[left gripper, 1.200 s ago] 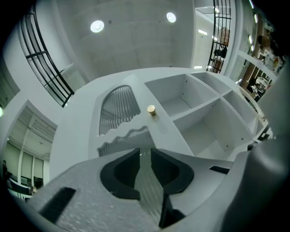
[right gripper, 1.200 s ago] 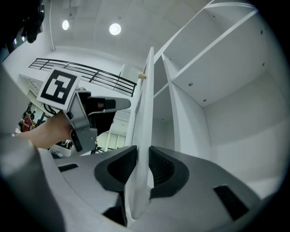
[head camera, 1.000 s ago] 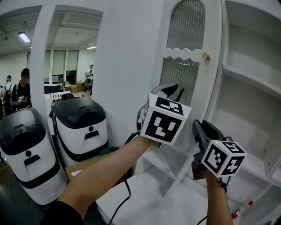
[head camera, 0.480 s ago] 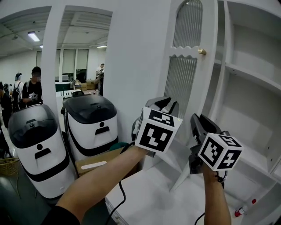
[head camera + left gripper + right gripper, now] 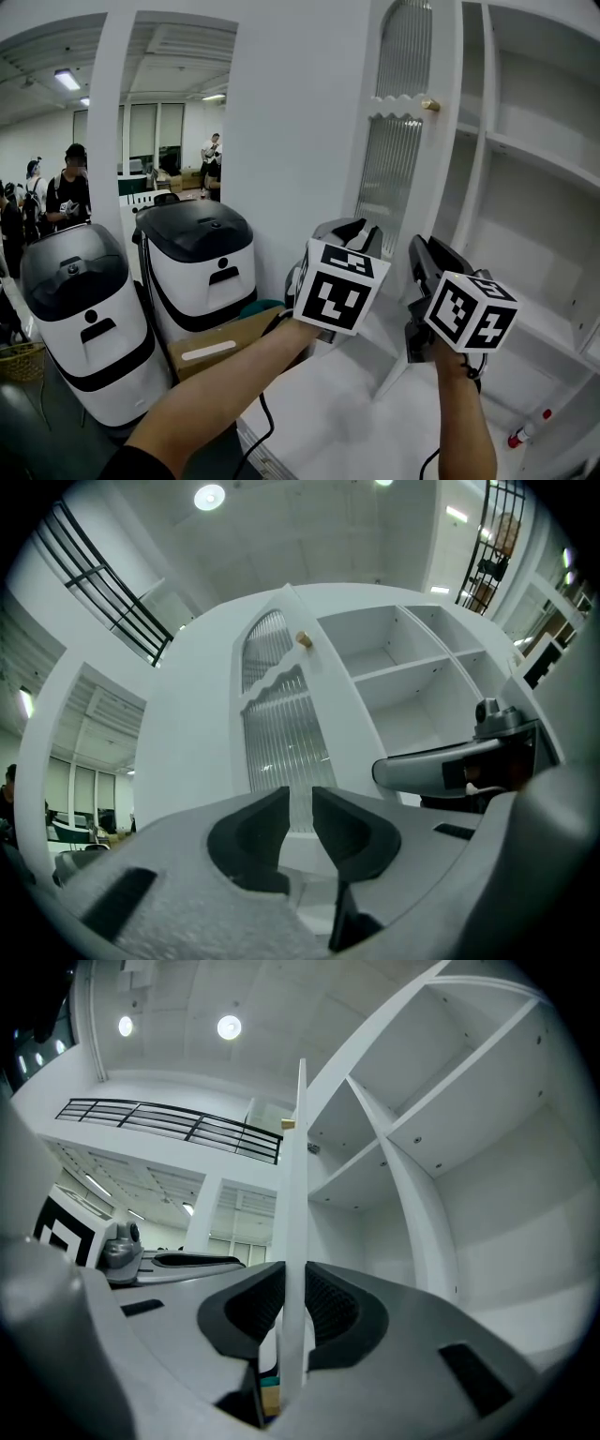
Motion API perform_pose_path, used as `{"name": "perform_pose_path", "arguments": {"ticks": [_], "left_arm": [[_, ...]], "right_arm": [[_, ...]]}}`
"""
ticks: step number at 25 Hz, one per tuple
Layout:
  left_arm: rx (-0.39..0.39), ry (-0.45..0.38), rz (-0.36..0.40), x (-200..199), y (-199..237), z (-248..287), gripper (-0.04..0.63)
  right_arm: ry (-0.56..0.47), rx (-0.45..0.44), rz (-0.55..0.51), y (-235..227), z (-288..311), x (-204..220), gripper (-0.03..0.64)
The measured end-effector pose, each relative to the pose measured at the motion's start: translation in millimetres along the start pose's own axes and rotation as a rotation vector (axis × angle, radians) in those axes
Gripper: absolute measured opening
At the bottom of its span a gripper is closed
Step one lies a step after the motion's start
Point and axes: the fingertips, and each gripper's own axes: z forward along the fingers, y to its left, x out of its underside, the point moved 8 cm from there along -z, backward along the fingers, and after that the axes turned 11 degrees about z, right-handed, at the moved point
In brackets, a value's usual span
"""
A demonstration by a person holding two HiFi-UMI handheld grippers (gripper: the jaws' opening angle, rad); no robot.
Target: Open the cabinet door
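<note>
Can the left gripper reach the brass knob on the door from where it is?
Probably yes: the knob sits on the door above the left gripper, in plain sight, with nothing between them.

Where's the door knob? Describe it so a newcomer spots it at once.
Find the tall white cabinet with open shelves; its arched door stands swung open at the left. On the door's frame, level with the wavy rail between two ribbed glass panels, sits a small round knob, the only brass-coloured spot on all that white.

Two black-lidded white units (image 5: 192, 272) stand by a white wall (image 5: 281, 122); ceiling light (image 5: 66, 79) glows.
</note>
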Motion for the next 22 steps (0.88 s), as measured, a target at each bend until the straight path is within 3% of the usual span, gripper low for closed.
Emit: {"name": "perform_pose_path", "arguments": {"ticks": [11, 22], "left_arm": [[0.075, -0.032, 0.021, 1.8, 12.8, -7.2, 0.083], [0.118, -0.046, -0.007, 19.3, 45.7, -21.8, 0.083]], "right_arm": [[-0.025, 0.067, -0.007, 21.1, -3.5, 3.8, 0.066], [-0.046, 0.097, -0.02, 63.5, 2.7, 10.5, 0.067]]}}
